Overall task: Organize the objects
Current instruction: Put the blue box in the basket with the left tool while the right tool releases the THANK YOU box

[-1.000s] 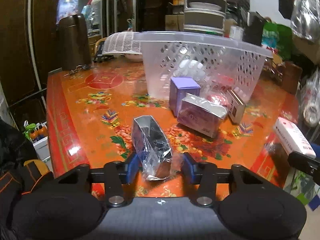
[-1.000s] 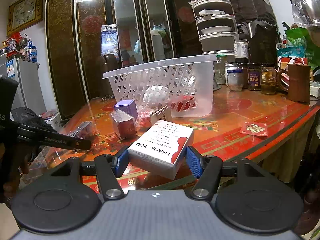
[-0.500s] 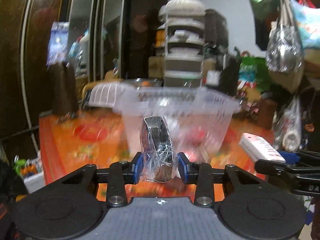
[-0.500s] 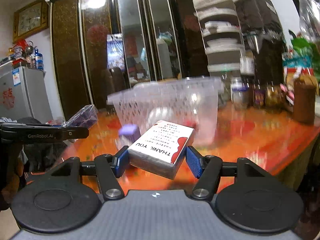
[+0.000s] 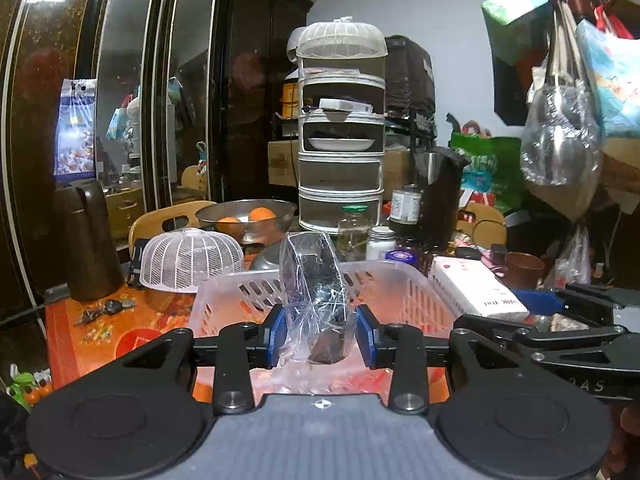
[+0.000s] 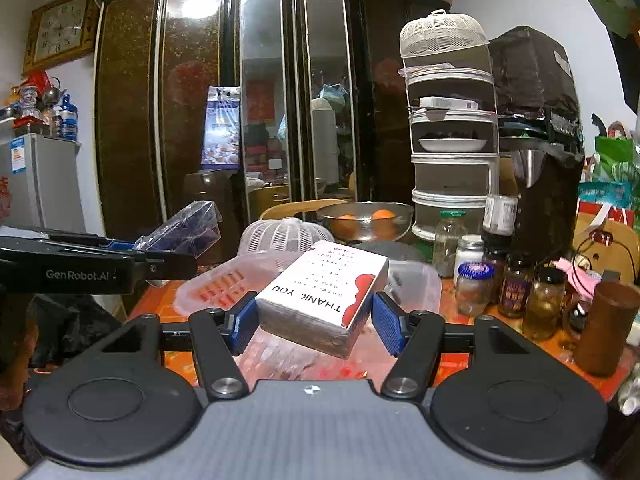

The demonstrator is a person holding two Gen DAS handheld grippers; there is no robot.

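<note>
The white box point(image 6: 322, 296) reads "THANK YOU" in black beside a red shape, with smaller print too fine to read. "GenRobot.AI" is printed on the arm of the left tongs point(image 6: 120, 245) as seen from the right camera.

The table point(image 5: 100, 336) has an orange-red patterned top crowded with a white mesh dome cover point(image 5: 191, 259), a metal bowl point(image 5: 246, 220) holding oranges, jars point(image 6: 474, 288) and a tall tiered food cover point(image 5: 340, 128). A dark mirrored cabinet point(image 6: 240, 100) fills the wall behind, and a clock point(image 6: 60, 32) hangs to its left.

The left tongs point(image 5: 320, 334) are pinched onto a dark box in crinkled clear wrap point(image 5: 316, 300), held above the clear plastic basket point(image 5: 400, 292). The right tongs point(image 6: 318, 322) are clamped half-wide on the white box's sides, also over the basket.
</note>
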